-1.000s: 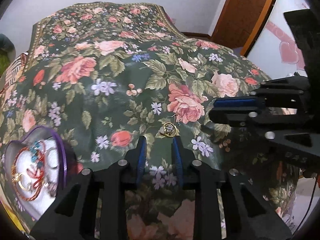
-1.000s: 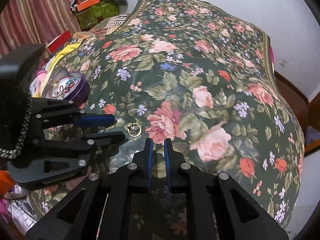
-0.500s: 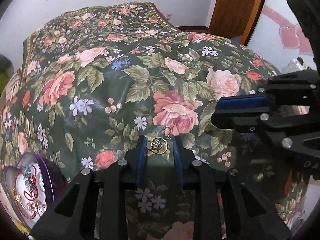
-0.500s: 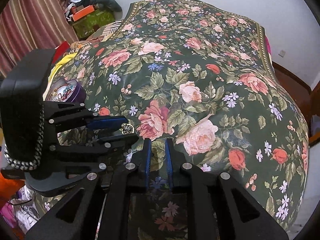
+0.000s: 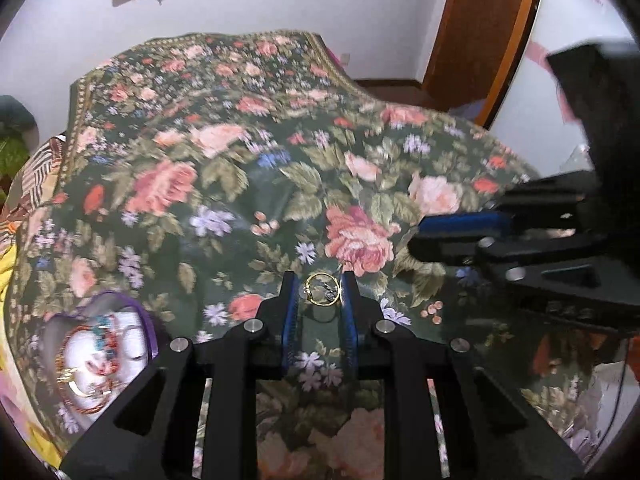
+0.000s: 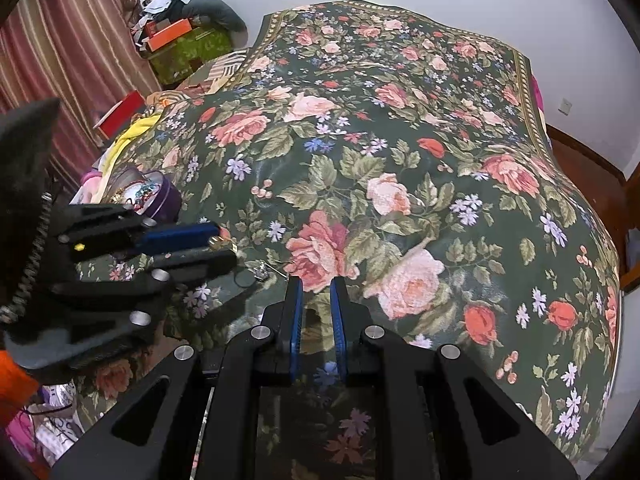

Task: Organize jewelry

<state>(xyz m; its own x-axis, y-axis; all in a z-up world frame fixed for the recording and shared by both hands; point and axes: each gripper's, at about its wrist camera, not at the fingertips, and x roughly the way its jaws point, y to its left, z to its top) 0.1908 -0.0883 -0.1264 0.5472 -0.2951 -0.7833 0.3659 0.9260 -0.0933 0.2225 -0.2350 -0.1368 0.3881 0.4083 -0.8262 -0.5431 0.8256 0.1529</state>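
Item: gold ring point(image 5: 322, 289), a thin gold band with a small pale setting, seemingly a stone cluster, on one side. Location: between the blue pads of the left hand-held gripper point(image 5: 320, 292), above the floral bedspread point(image 5: 240, 184); the jaws have just been closing and now clamp the ring across its width. From the right wrist view a gold glint shows at those fingertips. Handling, by judgement: very light, rigid, smooth and slippery; liable to twist or pop out of a pinch on the rim, and easily lost against the busy pattern if dropped. Best held across the band, away from the setting. Destination, presumably: purple heart-shaped box point(image 5: 146, 330), at lower left, already holding beaded bracelets point(image 5: 92, 344). Right hand-held gripper point(image 6: 316, 286): jaws nearly together, empty, poised over the bedspread. A small silvery piece point(image 6: 260, 271) lies on the fabric nearby.
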